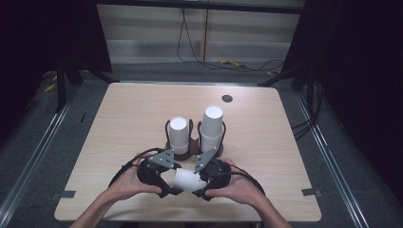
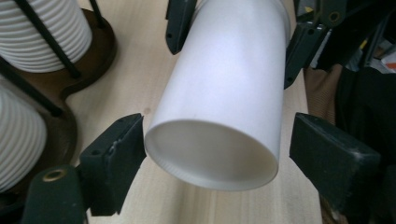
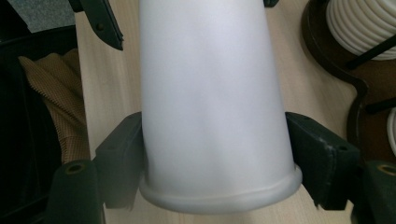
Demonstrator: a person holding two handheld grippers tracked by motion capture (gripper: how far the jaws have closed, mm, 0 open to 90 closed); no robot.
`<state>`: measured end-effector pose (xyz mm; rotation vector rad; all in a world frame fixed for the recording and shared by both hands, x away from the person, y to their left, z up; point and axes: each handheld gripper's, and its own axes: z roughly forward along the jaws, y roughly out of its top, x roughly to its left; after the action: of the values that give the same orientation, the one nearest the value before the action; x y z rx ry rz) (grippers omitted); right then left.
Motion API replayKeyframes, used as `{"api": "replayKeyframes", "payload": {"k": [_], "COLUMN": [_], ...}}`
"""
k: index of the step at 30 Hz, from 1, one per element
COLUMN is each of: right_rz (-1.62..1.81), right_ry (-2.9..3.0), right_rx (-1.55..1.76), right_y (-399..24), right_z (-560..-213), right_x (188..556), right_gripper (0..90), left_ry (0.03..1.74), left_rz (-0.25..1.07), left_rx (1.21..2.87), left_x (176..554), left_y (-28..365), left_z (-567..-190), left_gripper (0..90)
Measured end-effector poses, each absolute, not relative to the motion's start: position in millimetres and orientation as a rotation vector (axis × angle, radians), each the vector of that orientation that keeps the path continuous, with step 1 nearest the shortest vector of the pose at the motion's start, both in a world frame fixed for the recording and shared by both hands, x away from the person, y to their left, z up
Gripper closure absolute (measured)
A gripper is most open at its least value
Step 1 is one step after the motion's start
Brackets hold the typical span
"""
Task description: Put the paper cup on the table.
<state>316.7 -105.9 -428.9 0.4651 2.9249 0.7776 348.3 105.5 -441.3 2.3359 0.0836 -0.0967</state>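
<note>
A white paper cup [image 1: 186, 179] lies on its side, held up between my two grippers near the table's front edge. In the right gripper view its rolled rim [image 3: 219, 198] faces the camera, and my right gripper [image 3: 215, 158] is shut on it, both pads against its wall. In the left gripper view the cup's recessed base [image 2: 215, 154] faces the camera. My left gripper [image 2: 219, 158] stands open around that end, with a gap at its right pad [image 2: 327, 158]. In the high view the left gripper [image 1: 173, 184] and right gripper [image 1: 198, 183] point at each other.
Just behind the grippers, a dark wooden holder [image 1: 190, 151] with black wire posts carries two stacks of white cups, a shorter one [image 1: 179, 135] and a taller one [image 1: 212, 124]. A round black grommet [image 1: 227, 98] sits far back on the table [image 1: 133, 118].
</note>
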Motion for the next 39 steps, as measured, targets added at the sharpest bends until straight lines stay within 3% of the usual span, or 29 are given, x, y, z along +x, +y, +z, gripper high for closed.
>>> {"api": "replayKeyframes", "payload": {"k": [19,27,39], "right_rz": [0.754,0.744,0.727], "right_ry": [2.956,2.962,2.966], "right_rx": [0.398,0.383,0.375], "right_y": [-93,-90,-89], "right_z": [-432,-432,-433], "right_x": [315,312,310], "right_gripper": [25.5,25.4,24.5], "left_ry": [0.077,0.045,0.015], "left_rz": [-0.180,-0.236,-0.225], "left_rx": [2.363,2.398,2.401], "left_x": [350,350,348], "left_y": [101,99,99], "left_z": [-446,-448,-449], "left_gripper": [23.7,29.5,32.7]}}
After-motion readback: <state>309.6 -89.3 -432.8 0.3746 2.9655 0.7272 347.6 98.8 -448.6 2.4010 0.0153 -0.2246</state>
